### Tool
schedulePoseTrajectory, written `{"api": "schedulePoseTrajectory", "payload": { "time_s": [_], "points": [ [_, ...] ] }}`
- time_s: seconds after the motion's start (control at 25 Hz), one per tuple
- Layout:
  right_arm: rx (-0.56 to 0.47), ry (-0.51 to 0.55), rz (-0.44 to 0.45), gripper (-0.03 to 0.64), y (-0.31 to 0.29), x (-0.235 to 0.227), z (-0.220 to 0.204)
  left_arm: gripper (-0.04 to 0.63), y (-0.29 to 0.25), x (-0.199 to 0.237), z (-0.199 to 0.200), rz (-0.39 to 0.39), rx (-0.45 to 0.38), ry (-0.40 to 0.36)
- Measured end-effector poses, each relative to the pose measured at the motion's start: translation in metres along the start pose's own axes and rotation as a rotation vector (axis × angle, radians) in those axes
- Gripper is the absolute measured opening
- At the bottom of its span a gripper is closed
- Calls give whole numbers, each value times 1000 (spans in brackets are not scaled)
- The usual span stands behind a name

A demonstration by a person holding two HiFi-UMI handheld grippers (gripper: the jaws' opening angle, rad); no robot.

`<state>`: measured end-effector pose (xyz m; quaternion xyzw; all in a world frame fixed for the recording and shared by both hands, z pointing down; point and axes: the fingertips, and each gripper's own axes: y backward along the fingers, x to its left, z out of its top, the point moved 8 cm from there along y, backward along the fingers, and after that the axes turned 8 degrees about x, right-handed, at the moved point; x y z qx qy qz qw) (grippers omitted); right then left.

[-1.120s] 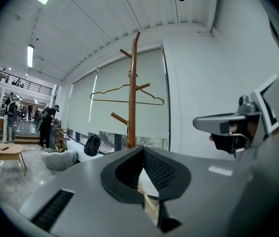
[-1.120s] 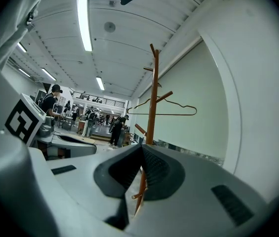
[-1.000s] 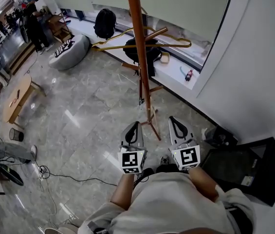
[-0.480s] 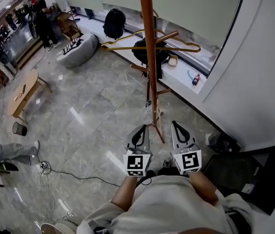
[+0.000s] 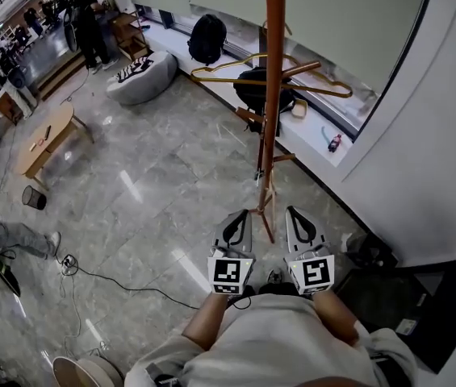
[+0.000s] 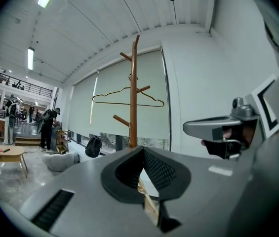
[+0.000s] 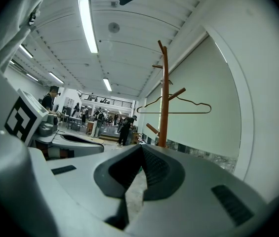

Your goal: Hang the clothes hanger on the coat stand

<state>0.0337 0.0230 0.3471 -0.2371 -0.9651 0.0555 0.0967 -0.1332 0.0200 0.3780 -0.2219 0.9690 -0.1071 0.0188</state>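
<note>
A thin gold clothes hanger (image 5: pixel 228 78) hangs from a peg of the tall wooden coat stand (image 5: pixel 274 95), in front of the window. No gripper touches it. My left gripper (image 5: pixel 234 216) and right gripper (image 5: pixel 296 213) are side by side close to my body, near the stand's foot, both shut and empty. In the left gripper view the left gripper (image 6: pixel 141 149) points at the stand (image 6: pixel 133 93) and the hanger (image 6: pixel 127 104). From the right gripper view, the shut right gripper (image 7: pixel 140 147) faces the stand (image 7: pixel 164 102) and hanger (image 7: pixel 188 112) too.
A black backpack (image 5: pixel 207 39) and a black bag (image 5: pixel 260 95) sit by the window ledge. A grey beanbag (image 5: pixel 140 75) and a wooden table (image 5: pixel 46 135) stand to the left. A black box (image 5: pixel 405 297) is at my right, a cable (image 5: pixel 131 285) on the floor, people far left.
The head view has swung, so the stand and hanger sit further right in the picture. Both grippers stay shut and close to my body.
</note>
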Motion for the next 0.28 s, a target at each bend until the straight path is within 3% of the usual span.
{"api": "schedulePoseTrajectory", "payload": {
  "time_s": [0.28],
  "points": [
    [8,-11,16,3,-3,19,-3,9,11,9,-8,3,7,-3]
  ]
}}
